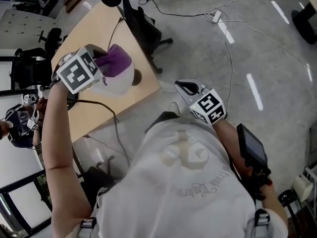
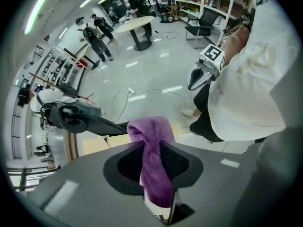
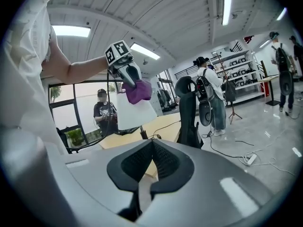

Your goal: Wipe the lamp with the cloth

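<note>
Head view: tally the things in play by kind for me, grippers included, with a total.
Purple cloth: 1
Lamp: 1
Table: 1
Grippers: 2 (left gripper, right gripper)
Total: 5

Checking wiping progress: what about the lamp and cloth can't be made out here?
Whether cloth touches lamp shade: head view, left claw covers it; right gripper view, too small.
The lamp in left gripper view: hidden behind cloth and claw body.
Its foot, right gripper view: behind right claw.
</note>
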The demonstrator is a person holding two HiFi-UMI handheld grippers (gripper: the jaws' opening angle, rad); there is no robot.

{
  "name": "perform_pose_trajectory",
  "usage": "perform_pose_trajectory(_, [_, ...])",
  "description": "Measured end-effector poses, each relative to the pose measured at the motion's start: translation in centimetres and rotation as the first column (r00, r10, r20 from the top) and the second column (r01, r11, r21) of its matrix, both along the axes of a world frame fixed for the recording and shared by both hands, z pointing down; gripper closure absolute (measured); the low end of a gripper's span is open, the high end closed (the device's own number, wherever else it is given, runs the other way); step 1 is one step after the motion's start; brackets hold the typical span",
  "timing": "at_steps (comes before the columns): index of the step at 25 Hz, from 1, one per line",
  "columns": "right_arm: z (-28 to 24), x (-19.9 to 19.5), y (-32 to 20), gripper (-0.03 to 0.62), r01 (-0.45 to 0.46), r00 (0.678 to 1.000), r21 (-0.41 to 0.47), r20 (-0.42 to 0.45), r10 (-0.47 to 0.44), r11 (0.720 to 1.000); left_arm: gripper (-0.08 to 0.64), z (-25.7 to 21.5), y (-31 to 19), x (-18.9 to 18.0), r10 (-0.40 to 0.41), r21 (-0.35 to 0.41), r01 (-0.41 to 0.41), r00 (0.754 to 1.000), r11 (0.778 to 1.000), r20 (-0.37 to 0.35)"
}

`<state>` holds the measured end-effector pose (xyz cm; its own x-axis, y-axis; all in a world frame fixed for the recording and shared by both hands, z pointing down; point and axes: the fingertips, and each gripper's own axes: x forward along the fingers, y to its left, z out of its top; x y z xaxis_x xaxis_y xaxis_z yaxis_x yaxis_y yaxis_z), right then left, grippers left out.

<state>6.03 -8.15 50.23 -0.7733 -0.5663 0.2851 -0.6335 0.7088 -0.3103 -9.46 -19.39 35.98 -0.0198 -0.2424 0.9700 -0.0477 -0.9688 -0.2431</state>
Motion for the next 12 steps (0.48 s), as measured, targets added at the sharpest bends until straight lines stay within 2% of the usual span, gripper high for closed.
perform_pose_trajectory(2, [0.9,-0.9,0.2,0.578,-0.032,0.999,-0.003,-0.008,0.032,0.999,0.463,1.6,-0.2,-1.3,0.033,-0.081,-0.031,0.999,0.996,0.028])
perform_pose_trajectory(4, [1.5,-2.0,0.3,0.578,-0.064,0.998,-0.005,-0.016,0.064,0.998,0.463,3.0,-0.5,-1.7,0.102,-0.123,-0.093,0.993,0.988,0.067])
perform_pose_trajectory(7, [1.2,-2.0,-0.3,0.578,-0.099,0.995,-0.012,-0.018,0.099,0.995,0.463,4.7,-1.4,0.5,0.257,-0.161,-0.235,0.957,0.959,0.135])
perform_pose_trajectory(8, [1.1,-1.9,-0.6,0.578,-0.109,0.994,-0.015,-0.018,0.108,0.994,0.463,5.7,-1.3,0.7,0.290,-0.199,-0.255,0.942,0.946,0.168])
perform_pose_trajectory(10, [1.1,-1.6,-0.9,0.578,-0.127,0.992,-0.018,-0.024,0.127,0.992,0.463,7.9,-1.2,1.9,0.353,-0.255,-0.302,0.917,0.919,0.187])
perform_pose_trajectory(11, [1.1,-1.4,-1.0,0.578,-0.137,0.990,-0.019,-0.028,0.137,0.990,0.463,8.8,-1.3,2.3,0.366,-0.272,-0.308,0.910,0.912,0.195])
perform_pose_trajectory(12, [1.2,-1.0,-1.1,0.578,-0.149,0.988,-0.020,-0.032,0.148,0.989,0.463,9.5,-1.6,2.4,0.357,-0.283,-0.293,0.909,0.913,0.213])
